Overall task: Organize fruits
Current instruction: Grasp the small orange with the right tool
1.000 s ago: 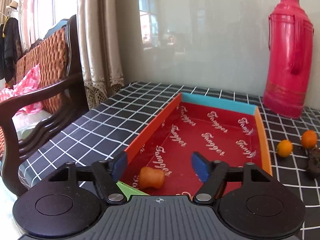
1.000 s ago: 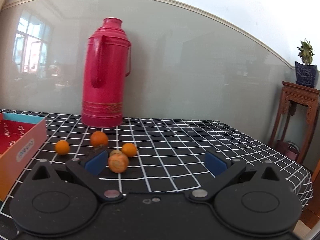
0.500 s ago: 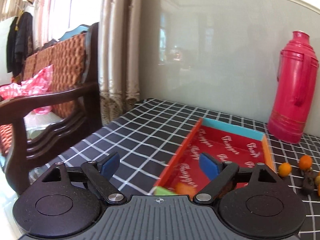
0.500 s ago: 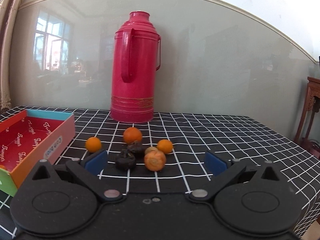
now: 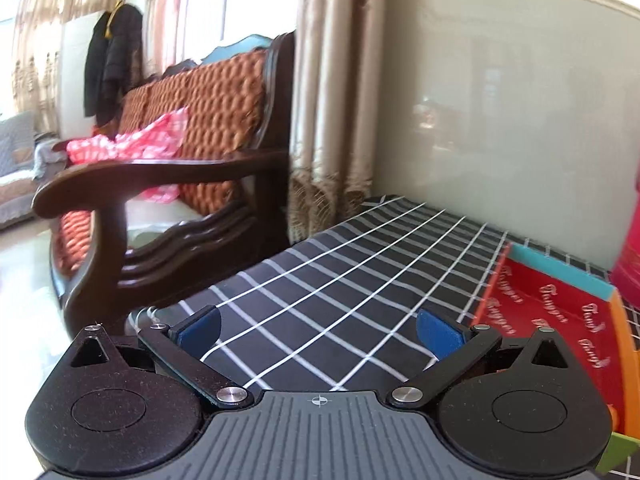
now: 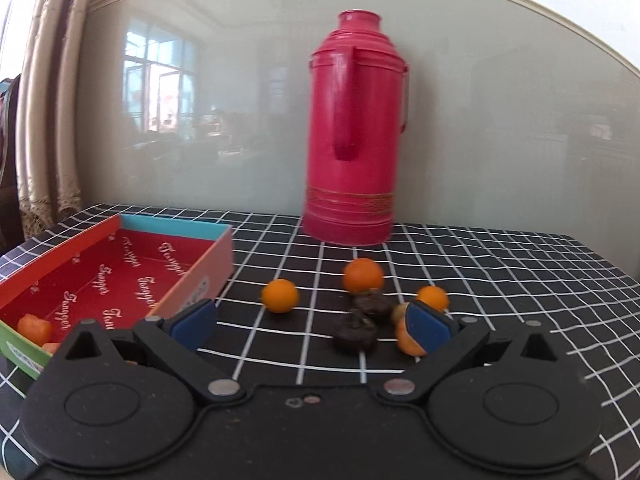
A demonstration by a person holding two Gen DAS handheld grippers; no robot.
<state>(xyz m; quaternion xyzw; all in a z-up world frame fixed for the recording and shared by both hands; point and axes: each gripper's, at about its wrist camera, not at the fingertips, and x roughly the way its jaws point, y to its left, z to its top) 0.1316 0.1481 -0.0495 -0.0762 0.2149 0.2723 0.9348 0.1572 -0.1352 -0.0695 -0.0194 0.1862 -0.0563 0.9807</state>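
A red-lined box with orange and blue walls sits at the left of the checked table; orange fruit lies in its near corner. Loose on the table are small oranges, two dark fruits and an orange fruit partly behind my right fingertip. My right gripper is open and empty, just short of the fruit. My left gripper is open and empty over bare tablecloth, left of the box.
A tall pink thermos stands at the back by the grey wall. A wooden armchair with orange cushions and a curtain stand past the table's left edge.
My left gripper has drawn back and swung left, away from the box and the fruit in it. My right view has swung left, so the box and the fruit pile now sit ahead.
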